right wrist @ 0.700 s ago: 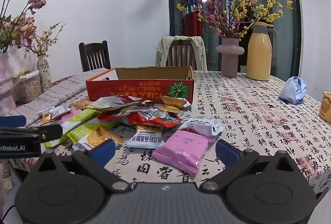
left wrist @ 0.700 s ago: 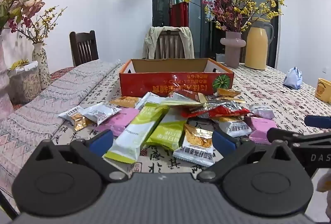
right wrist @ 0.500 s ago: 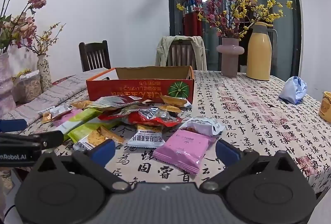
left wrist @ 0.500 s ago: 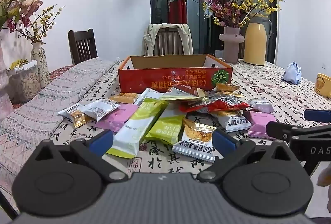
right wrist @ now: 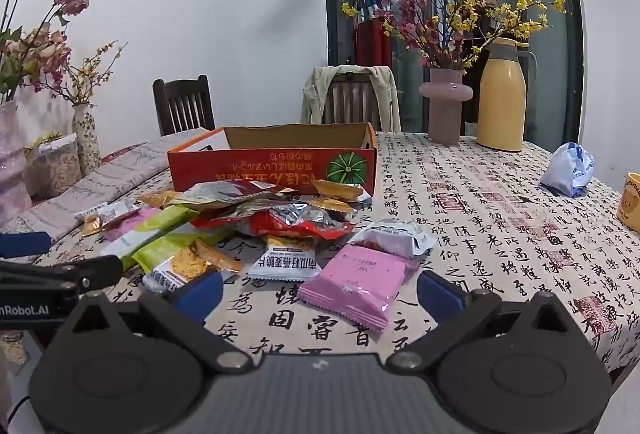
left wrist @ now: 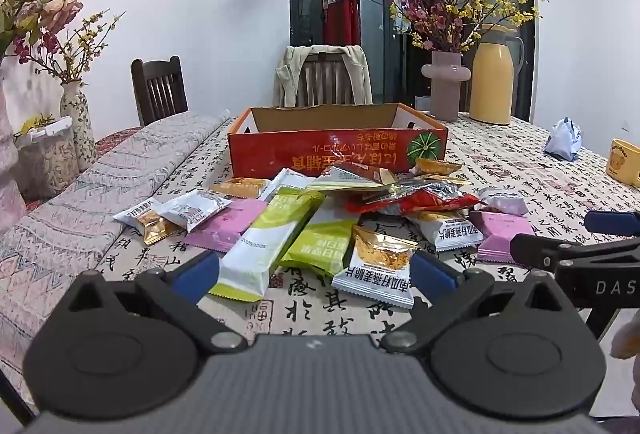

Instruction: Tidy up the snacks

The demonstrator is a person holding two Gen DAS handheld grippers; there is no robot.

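I am seeing the floor of the red cardboard box [left wrist: 338,149] hiding behind its near wall in both views, so its contents are escaping me. The red foil bag [right wrist: 296,224] is burying the wrappers under it. At three o'clock in the left view the frame is cutting the yellow mug [left wrist: 625,165], and the right gripper [left wrist: 568,238] is showing only its fingertips. At nine o'clock in the right view the left gripper [right wrist: 56,254] is likewise running off the frame. Small print on the packets is staying unreadable.
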